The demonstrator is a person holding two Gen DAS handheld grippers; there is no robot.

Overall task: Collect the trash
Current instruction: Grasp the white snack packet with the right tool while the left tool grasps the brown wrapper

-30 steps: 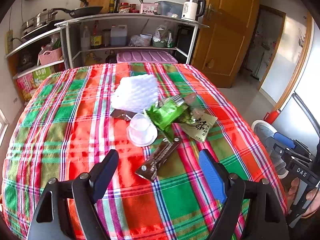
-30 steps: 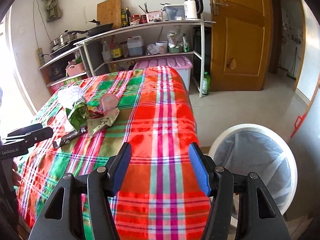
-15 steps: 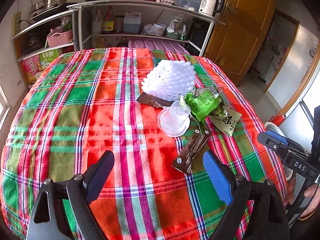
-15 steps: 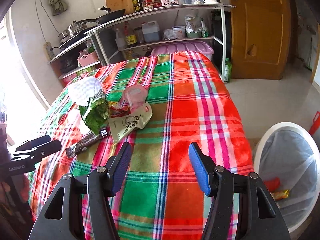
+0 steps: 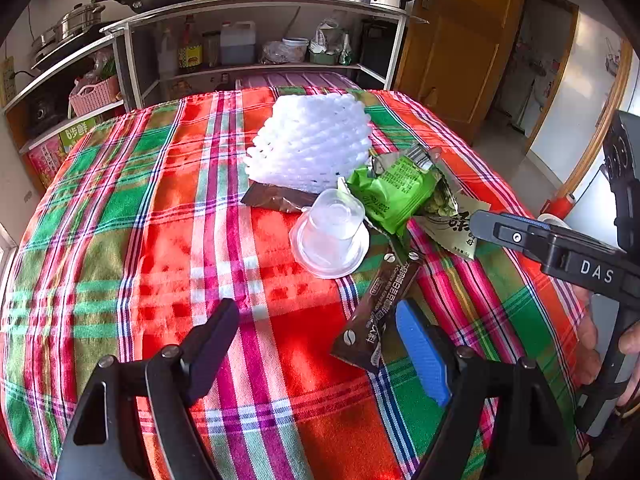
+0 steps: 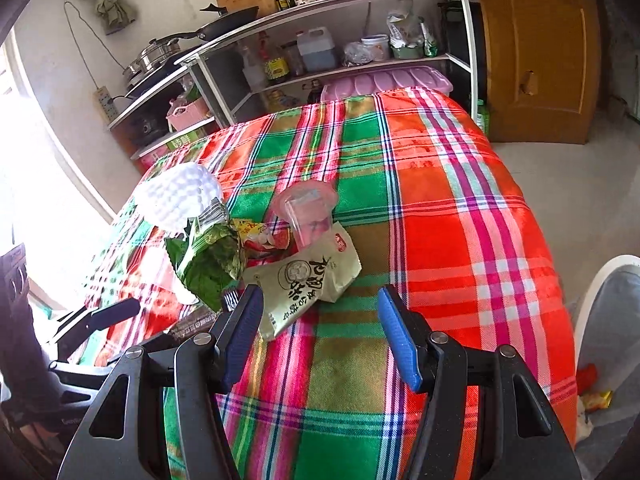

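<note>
A heap of trash lies on the plaid tablecloth [image 5: 120, 240]: a white foam net [image 5: 308, 148], a clear plastic cup [image 5: 330, 240] on its side, a green snack bag [image 5: 394, 196], a pale olive packet [image 6: 308, 280], a pink-tinted cup [image 6: 306, 212] and a brown coffee stick wrapper [image 5: 380, 312]. My left gripper [image 5: 320, 352] is open and empty, its blue finger beside the brown wrapper's near end. My right gripper [image 6: 320, 336] is open and empty, just short of the olive packet; it also shows in the left wrist view [image 5: 560, 248].
A white bin [image 6: 612, 320] with a liner stands on the floor right of the table, with some wrappers in it. A metal shelf rack [image 5: 260, 40] with bottles, pans and a kettle stands behind the table. A wooden door [image 6: 540, 52] is at the back right.
Both grippers have moved closer to the trash heap. The left one has come forward and lower onto the brown wrapper. The right one has swung left from the bin towards the olive packet.
</note>
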